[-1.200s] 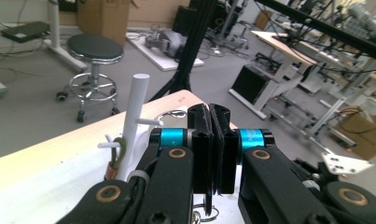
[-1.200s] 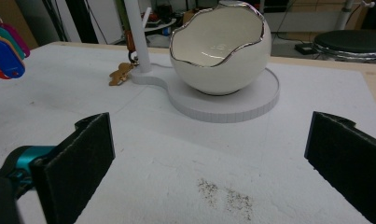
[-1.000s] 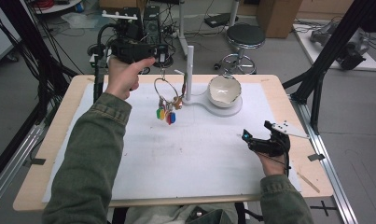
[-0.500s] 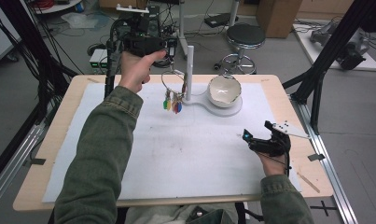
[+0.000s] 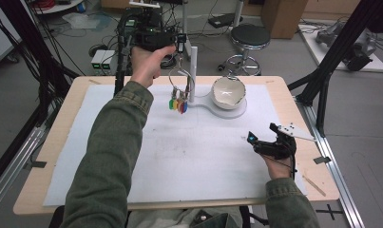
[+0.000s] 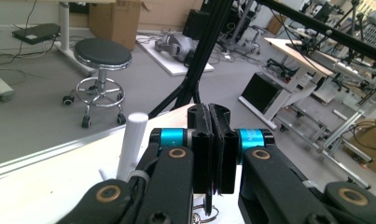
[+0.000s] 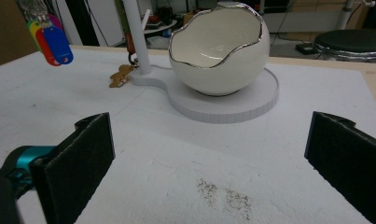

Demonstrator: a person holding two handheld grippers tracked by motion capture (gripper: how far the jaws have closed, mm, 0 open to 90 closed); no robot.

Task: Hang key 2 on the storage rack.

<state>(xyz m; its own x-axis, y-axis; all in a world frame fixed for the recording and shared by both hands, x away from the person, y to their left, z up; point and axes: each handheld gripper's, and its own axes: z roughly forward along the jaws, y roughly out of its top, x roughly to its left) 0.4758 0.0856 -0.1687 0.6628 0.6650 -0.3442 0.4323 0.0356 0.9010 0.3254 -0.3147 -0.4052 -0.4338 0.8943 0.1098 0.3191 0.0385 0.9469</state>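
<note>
Since one second ago, left gripper (image 5: 178, 47), jaws pressed shut on key ring (image 5: 179, 78), carried its coloured tags (image 5: 177, 105) toward white post (image 5: 193, 71) for hanging; right gripper (image 5: 263, 142) rests wide open, empty.

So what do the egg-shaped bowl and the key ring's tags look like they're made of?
Egg-shaped bowl: likely glazed ceramic; glossy white with a silvery jagged rim. Key tags: probably plastic; flat, bright solid colours. Key ring: thin metal wire, by its look.
</note>
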